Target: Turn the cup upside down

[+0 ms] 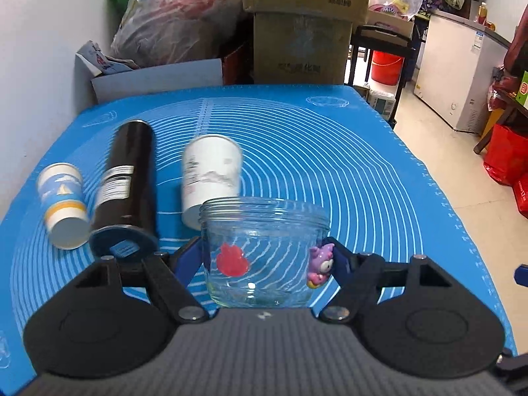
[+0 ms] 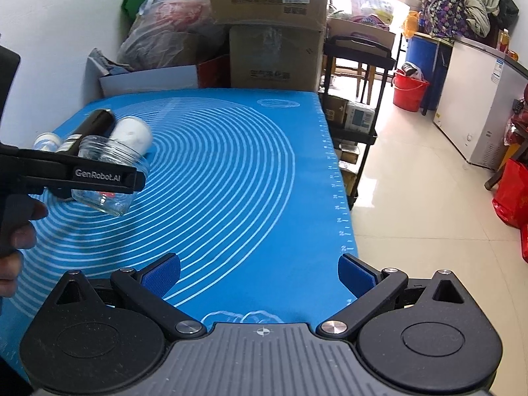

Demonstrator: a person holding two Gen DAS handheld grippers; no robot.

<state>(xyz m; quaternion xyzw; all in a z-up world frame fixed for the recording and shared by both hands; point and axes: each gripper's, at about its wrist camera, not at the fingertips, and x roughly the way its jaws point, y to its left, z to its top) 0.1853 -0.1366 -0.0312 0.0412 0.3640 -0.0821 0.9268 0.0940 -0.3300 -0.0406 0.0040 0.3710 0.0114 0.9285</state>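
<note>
A clear glass cup [image 1: 264, 250] with a red sticker and a purple figure on its side sits between the blue pads of my left gripper [image 1: 264, 257], which is shut on it. Its mouth faces up and away. In the right wrist view the same cup [image 2: 105, 178] hangs tilted above the blue mat [image 2: 231, 171], held by the left gripper [image 2: 99, 178] at the far left. My right gripper [image 2: 259, 274] is open and empty over the mat's near right part.
On the mat lie a white paper cup [image 1: 211, 178], a black cylinder [image 1: 127, 188] and a small blue-and-white paper cup [image 1: 64, 204], all on their sides at the left. Cardboard boxes [image 1: 303, 26] and bags stand behind the table. The floor drops off at the right.
</note>
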